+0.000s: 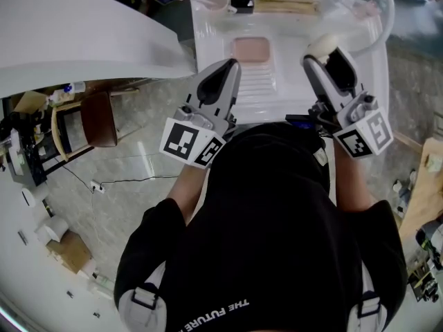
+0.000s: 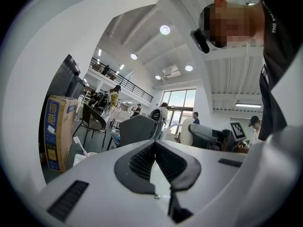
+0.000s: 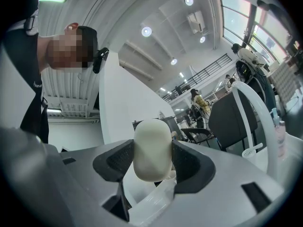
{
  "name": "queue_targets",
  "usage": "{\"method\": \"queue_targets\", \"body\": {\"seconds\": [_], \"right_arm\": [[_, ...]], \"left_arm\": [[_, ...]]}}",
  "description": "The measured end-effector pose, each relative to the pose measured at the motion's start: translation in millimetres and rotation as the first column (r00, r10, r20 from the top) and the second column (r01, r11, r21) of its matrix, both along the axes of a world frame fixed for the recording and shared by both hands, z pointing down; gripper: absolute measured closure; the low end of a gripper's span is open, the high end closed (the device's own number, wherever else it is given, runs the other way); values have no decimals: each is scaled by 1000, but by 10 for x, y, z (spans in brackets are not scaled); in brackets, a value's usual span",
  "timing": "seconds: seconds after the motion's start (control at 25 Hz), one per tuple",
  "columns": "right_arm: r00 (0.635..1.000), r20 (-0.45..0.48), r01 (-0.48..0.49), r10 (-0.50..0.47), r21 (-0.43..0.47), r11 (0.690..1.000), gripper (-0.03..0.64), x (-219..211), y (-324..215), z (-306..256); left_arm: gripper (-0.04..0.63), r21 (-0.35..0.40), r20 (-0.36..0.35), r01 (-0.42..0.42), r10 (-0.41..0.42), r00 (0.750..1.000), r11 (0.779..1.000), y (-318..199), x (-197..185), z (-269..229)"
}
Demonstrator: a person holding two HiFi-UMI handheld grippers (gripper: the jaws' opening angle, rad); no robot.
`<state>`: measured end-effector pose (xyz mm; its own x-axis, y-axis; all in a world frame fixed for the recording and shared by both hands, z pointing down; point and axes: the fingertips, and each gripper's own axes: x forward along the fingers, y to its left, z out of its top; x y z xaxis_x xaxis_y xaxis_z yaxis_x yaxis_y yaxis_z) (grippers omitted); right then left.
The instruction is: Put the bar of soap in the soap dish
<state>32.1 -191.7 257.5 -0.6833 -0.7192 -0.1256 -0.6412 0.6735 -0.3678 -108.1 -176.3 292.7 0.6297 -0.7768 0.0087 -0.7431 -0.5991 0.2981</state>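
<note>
1. Two jaws of the right gripper (image 3: 152, 161) were clamped on the bar of soap (image 3: 152, 145), one pad on each broad side
2. One long axis mattered: the pale bar stood lengthwise along the jaws, its rounded end poking out past their tips
3. Seen from the head view, the bar of soap (image 1: 323, 44) was held in the air to the right of the pinkish soap dish (image 1: 250, 49), well apart from it and about level with it
4. Both jaws of the left gripper (image 2: 155, 144) were pressed together with nothing between them; in the head view the left gripper (image 1: 231, 65) hung just to the left of the soap dish and slightly nearer the person, closer to it than the right gripper (image 1: 324, 58)
5. The soap dish sat empty on the white desk (image 1: 214, 40), its longer side running left to right, with a ribbed patch on the person's side of it
6. Likely next, the right gripper would need to carry the bar leftward over the soap dish and tip it so its length lay along the dish's longer side
</note>
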Motion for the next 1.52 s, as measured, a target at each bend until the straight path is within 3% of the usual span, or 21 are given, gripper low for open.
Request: {"method": "queue_targets", "body": {"seconds": [0.36,0.8,1.12,1.52], "right_arm": [[999,-21,-38,38,0,999,364,-160,-86,-52],[998,-64,-28,27,-9,1000,364,-182,-317,7],[994,-111,12,-15,-32,999,364,-188,-560,220],[972,-218,77,-83,-34,996,364,-374,-662,482]], "left_arm": [[592,16,-23,-42,42,999,999,-151,-149,-49],[592,6,-47,-38,38,998,999,-377,-175,22],[592,-21,-33,10,-11,999,1000,-550,-241,120],[592,-36,36,53,-52,998,998,-722,-410,383]]}}
